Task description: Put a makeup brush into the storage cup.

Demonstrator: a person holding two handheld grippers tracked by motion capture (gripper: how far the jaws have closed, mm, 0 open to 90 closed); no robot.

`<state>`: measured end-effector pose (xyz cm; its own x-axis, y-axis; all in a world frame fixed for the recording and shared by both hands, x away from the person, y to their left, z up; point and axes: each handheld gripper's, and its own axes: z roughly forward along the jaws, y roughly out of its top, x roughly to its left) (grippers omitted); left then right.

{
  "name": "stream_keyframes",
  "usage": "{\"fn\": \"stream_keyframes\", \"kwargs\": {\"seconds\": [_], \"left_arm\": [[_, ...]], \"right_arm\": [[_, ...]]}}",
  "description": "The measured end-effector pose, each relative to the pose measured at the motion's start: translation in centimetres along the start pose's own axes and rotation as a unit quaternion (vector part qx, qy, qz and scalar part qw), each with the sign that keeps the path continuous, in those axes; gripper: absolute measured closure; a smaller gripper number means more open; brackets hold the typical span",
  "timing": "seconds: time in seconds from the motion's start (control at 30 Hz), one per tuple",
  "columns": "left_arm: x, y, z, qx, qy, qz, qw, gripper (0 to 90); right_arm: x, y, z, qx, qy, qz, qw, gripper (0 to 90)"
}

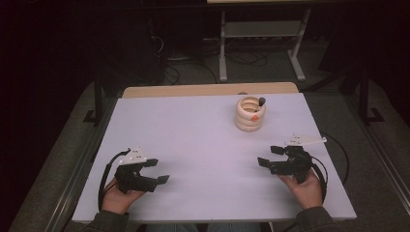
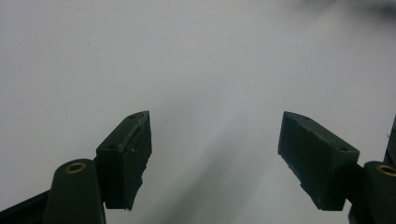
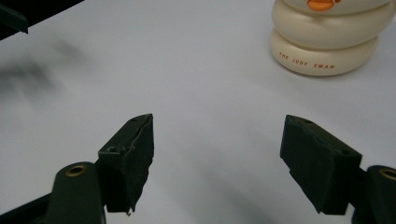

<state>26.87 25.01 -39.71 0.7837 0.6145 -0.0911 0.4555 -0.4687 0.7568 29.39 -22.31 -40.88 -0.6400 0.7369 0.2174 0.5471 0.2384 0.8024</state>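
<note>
From the high view, I'm resting both hands low on the white table (image 1: 203, 145): left gripper (image 1: 157, 170) at seven o'clock, right gripper (image 1: 270, 155) at four, the cream ringed holder (image 1: 250, 114) untouched at one o'clock. In the left gripper view, I'm holding the jaws wide over bare table. In the right gripper view, jaws are gaping empty, the holder (image 3: 327, 42) standing well apart at one o'clock; by my judgement, everything is left.

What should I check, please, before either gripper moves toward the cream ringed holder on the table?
1. Left gripper jaws open, nothing between: ok.
2. Right gripper jaws open, nothing between: ok.
3. Cream ringed holder upright on the table: ok.
4. Bare table between right gripper and holder: ok.
5. Dark-tipped item sticking out of the holder, what it is: cannot tell.
6. Cables clear of the holder: ok.
</note>
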Motion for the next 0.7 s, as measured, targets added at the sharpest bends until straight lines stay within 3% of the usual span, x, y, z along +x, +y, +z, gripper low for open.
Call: {"fn": "stream_keyframes", "kwargs": {"seconds": [0.7], "left_arm": [[0.0,-0.1,0.1,0.004,-0.001,0.006,1.0000,25.3]], "right_arm": [[0.3,-1.1,-1.0,-0.015,0.000,0.001,0.9999,23.6]]}}
